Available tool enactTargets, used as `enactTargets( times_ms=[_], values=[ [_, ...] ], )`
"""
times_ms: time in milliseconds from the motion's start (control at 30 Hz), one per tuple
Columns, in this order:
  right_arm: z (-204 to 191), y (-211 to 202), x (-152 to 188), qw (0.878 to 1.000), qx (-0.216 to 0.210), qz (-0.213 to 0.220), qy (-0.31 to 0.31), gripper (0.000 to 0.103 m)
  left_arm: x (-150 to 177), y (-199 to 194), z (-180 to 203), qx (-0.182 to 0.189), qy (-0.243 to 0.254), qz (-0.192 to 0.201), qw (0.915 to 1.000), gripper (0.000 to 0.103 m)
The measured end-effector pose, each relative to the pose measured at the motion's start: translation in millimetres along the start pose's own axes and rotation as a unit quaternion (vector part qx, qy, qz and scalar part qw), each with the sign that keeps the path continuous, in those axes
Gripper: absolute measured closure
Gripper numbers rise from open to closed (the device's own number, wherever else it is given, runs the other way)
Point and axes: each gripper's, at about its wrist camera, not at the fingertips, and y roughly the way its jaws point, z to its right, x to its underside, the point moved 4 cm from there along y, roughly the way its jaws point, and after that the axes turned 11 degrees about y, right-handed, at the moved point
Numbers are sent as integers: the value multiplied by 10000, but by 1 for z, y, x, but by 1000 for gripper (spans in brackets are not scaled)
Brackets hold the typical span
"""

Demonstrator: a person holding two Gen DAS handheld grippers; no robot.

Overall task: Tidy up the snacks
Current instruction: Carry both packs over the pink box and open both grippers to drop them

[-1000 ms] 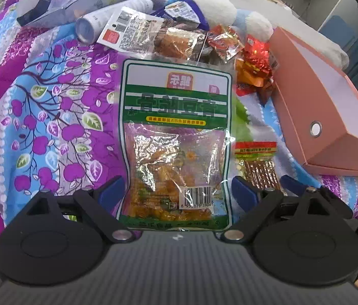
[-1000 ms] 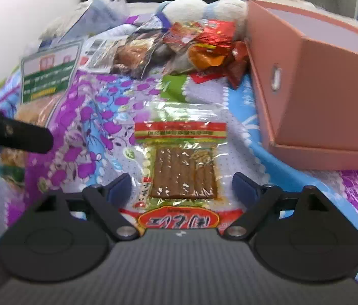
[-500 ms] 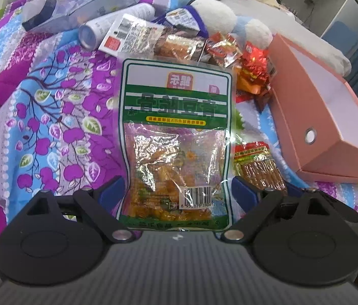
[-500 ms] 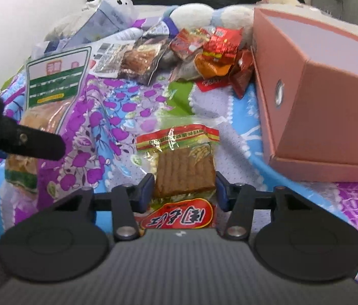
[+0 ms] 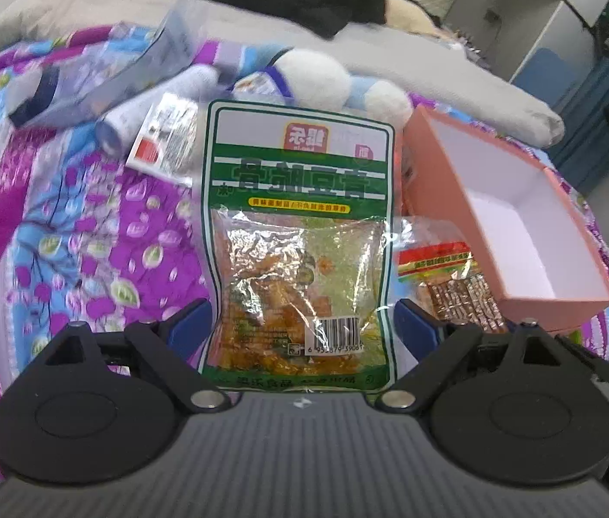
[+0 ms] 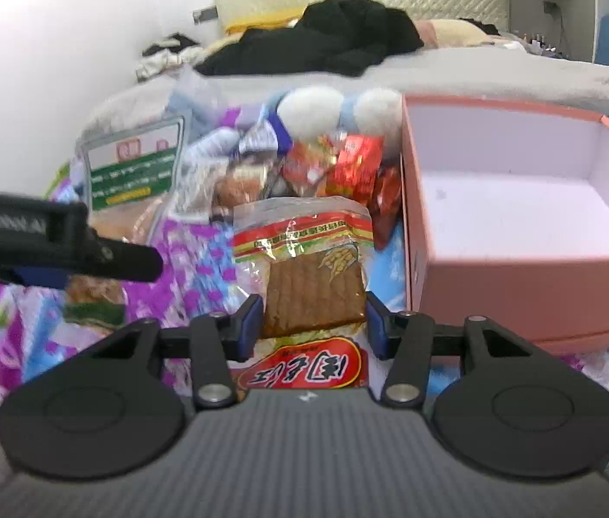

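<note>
My left gripper (image 5: pixel 302 330) is shut on a large green-and-white snack bag (image 5: pixel 300 233) and holds it up above the bedspread. My right gripper (image 6: pixel 311 323) is shut on a red-and-yellow packet of brown strips (image 6: pixel 309 276), lifted off the bed; this packet also shows in the left wrist view (image 5: pixel 447 276). An open pink box (image 6: pixel 516 224) with a white inside stands to the right, empty; it also shows in the left wrist view (image 5: pixel 516 224). The left gripper's body (image 6: pixel 45 246) and its green bag (image 6: pixel 131 172) show at left in the right wrist view.
A pile of red and orange snack packets (image 6: pixel 339 168) lies by the box's far left corner. A white tube (image 5: pixel 153 108), a clear pouch (image 5: pixel 101 82) and a plush toy (image 5: pixel 330 82) lie behind on the purple floral bedspread (image 5: pixel 88 237). Black clothes (image 6: pixel 326 43) lie farther back.
My right gripper closed on the strip packet and lifted it. Both grippers rose with their bags, and the box's inside came into view.
</note>
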Motion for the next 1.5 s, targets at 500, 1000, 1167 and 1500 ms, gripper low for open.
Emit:
enactTargets(
  times_ms=[500,1000,1167,1500],
  values=[
    [20,-61,-99,9925,118,1208,156,52,-103,-38,59,254,672,814,9941,10],
    [115,-79,-176,9802,1053,1570,593,51,-189,12,177,807,1721,650,9796,10],
    [155,-55,-175,9800,1387,1176,809,51,-193,57,199,991,1606,77,9820,10],
    [225,-5,-132,9754,1796,-59,1274,51,-175,131,237,1060,1643,-879,9767,10]
  ],
)
